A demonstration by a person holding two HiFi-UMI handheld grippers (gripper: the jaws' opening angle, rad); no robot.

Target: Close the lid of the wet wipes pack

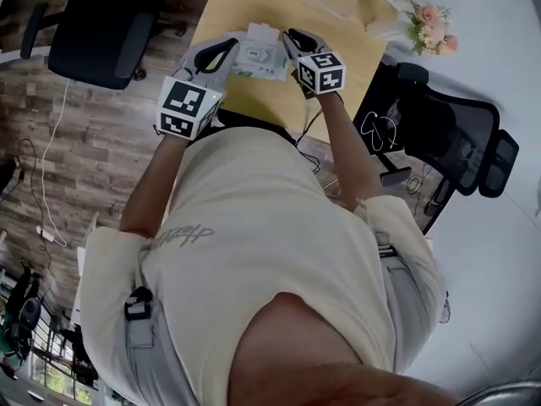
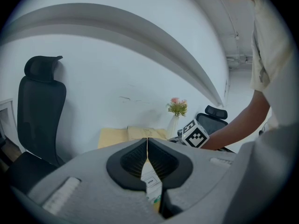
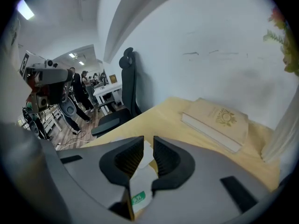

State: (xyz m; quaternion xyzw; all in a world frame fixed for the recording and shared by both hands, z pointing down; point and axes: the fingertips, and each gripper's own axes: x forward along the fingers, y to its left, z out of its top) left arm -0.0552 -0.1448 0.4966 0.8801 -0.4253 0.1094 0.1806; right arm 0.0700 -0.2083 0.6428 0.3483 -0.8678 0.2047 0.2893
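The white wet wipes pack [image 1: 258, 57] lies on the yellow table [image 1: 359, 53], its white lid [image 1: 262, 32] towards the far side. My left gripper [image 1: 226, 57] is at the pack's left edge. In the left gripper view its jaws [image 2: 147, 146] meet at the tips, and the pack [image 2: 150, 183] with its small label shows below them. My right gripper [image 1: 292, 41] is at the pack's right edge. Its jaws [image 3: 148, 154] stand a narrow gap apart over the pack [image 3: 138, 190]. I cannot tell whether either gripper touches the pack.
A cream book [image 3: 217, 120] lies further back on the table. A white vase of pink flowers [image 1: 427, 19] stands at the table's right corner. Black office chairs stand left [image 1: 101, 24] and right [image 1: 439, 134] of the table. People stand in the room beyond [image 3: 81, 87].
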